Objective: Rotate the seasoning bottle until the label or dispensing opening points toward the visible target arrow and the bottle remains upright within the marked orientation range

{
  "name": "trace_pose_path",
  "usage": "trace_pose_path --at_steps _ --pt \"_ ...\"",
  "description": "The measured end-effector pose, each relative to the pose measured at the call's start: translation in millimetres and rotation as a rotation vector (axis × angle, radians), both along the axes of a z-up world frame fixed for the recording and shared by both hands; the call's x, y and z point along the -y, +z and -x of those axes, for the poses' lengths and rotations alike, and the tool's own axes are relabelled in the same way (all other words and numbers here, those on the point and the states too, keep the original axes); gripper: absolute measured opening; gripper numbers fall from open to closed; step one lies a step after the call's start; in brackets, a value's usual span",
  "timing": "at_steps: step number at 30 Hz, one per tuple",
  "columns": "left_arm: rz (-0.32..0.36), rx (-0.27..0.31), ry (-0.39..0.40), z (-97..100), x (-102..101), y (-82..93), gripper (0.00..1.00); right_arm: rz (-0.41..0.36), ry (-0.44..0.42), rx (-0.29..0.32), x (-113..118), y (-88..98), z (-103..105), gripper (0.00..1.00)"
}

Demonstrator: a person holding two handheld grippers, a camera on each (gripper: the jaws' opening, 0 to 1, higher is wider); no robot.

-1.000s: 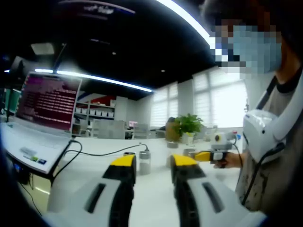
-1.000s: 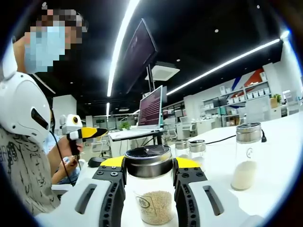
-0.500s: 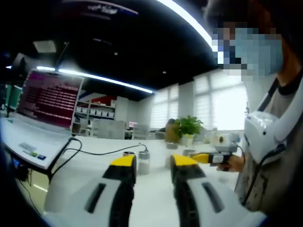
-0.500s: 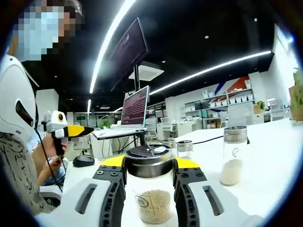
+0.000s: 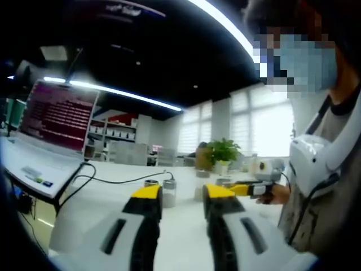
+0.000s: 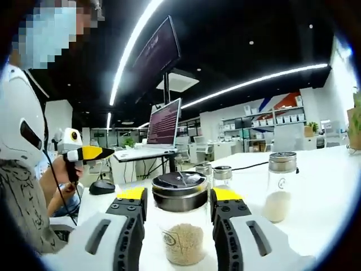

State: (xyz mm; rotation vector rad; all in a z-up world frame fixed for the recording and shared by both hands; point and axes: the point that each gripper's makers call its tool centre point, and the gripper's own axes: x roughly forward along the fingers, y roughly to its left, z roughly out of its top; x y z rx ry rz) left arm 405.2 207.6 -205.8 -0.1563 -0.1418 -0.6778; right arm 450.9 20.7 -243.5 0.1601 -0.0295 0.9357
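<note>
Glass seasoning bottle (image 6: 180, 226) between right hand-held gripper (image 6: 180, 197) jaws | gaps both sides

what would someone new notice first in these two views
In the right gripper view, a glass bottle with a steel cap and pale grains stands upright between the yellow-tipped jaws of the right gripper, with a taller bottle of white grains on the white table to the right. In the left gripper view, the left gripper points over the table at small jars, with a lit laptop at left.
</note>
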Motion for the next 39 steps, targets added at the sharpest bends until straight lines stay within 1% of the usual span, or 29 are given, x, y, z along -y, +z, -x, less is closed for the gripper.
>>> trace_pose_path --at_steps 1,2,3,4,5,6,7,8,9,10,11,12,13,15,16,17,19,21,23,26,28,30,31,33,34,39 --pt "0.001 -0.001 -0.002 0.3 -0.6 0.3 0.3 -0.013 0.025 -0.021 3.4 1.4 -2.7 0.62" --pt "0.001 -0.001 -0.003 0.6 -0.9 0.7 0.3 -0.004 0.016 -0.016 9.9 2.8 -9.0 0.62" --pt "0.002 0.0 -0.004 0.8 -1.3 1.0 0.3 0.017 0.024 -0.002 13.1 4.1 -11.4 0.62" --pt "0.004 0.0 -0.004 1.1 -1.8 1.4 0.3 0.026 0.069 0.014 12.3 7.0 -9.4 0.62" --pt "0.007 0.001 -0.004 1.3 -2.2 1.6 0.3 0.018 0.08 0.017 14.4 9.9 -11.4 0.63" --pt "0.009 0.0 -0.004 1.3 -2.5 1.6 0.3 0.01 0.141 0.025 11.2 13.2 -7.2 0.64" --pt "0.011 -0.001 -0.005 1.2 -2.4 1.4 0.3 0.006 0.183 -0.001 10.3 12.9 -5.7 0.64" --pt "0.01 -0.004 -0.007 1.0 -2.0 1.0 0.3 0.007 0.199 -0.009 10.5 13.7 -7.4 0.63" --pt "0.008 -0.007 -0.011 0.7 -1.4 0.5 0.3 0.007 0.257 -0.008 7.1 16.1 -2.5 0.61" --pt "0.005 -0.009 -0.014 0.6 -0.7 0.1 0.3 0.016 0.282 -0.019 5.9 16.3 -2.5 0.61" --pt "0.001 -0.01 -0.016 0.7 -0.2 -0.1 0.3 0.027 0.32 -0.03 3.7 15.4 -0.7 0.61" --pt "-0.001 -0.01 -0.017 0.8 0.1 -0.2 0.3 0.037 0.385 -0.053 1.5 12.6 3.7 0.6" --pt "-0.003 -0.009 -0.02 1.2 0.8 -0.1 0.3 0.044 0.386 -0.051 2.4 11.4 0.4 0.59" --pt "-0.001 -0.007 -0.022 1.5 1.6 -0.4 0.3 0.079 0.452 -0.028 0.9 6.1 3.3 0.6" --pt "0.0 -0.008 -0.023 1.4 2.0 -1.2 0.3 0.096 0.47 -0.029 0.4 1.8 3.6 0.63" --pt "0.002 -0.016 -0.025 1.0 2.5 -3.2 0.3 0.093 0.477 -0.037 0.0 -0.6 1.7 0.65" --pt "-0.002 -0.031 -0.024 0.3 2.4 -6.8 0.3 0.082 0.516 -0.056 -0.4 -5.1 1.8 0.6" --pt "-0.009 -0.034 -0.017 0.8 1.4 -8.2 0.3 0.05 0.556 -0.069 -0.2 -5.0 1.5 0.53" --pt "-0.003 -0.031 -0.018 3.4 0.7 -7.0 0.3 0.037 0.582 -0.071 0.2 -5.5 -0.3 0.52" --pt "0.005 -0.03 -0.017 5.3 0.7 -6.0 0.3 0.057 0.63 -0.04 -2.2 -5.7 6.4 0.52" --pt "0.001 -0.031 -0.011 5.7 0.1 -7.1 0.3 0.078 0.66 -0.038 -5.9 -8.9 11.2 0.49" --pt "0.002 -0.033 -0.007 6.1 -0.7 -7.9 0.3 0.099 0.648 -0.033 -6.4 -12.2 7.8 0.45" --pt "0.004 -0.033 -0.006 6.4 -1.0 -7.9 0.3 0.104 0.648 -0.035 -6.7 -13.9 6.3 0.42" --pt "0.006 -0.034 -0.004 7.3 -1.6 -7.9 0.3 0.098 0.64 -0.034 -6.4 -14.1 5.6 0.41" --pt "0.005 -0.034 -0.002 7.5 -1.8 -7.9 0.3 0.099 0.627 -0.016 -6.3 -14.2 5.6 0.41" --pt "0.008 -0.034 0.005 8.6 -4.5 -8.9 0.3 0.091 0.601 -0.017 -6.3 -14.1 6.3 0.4"
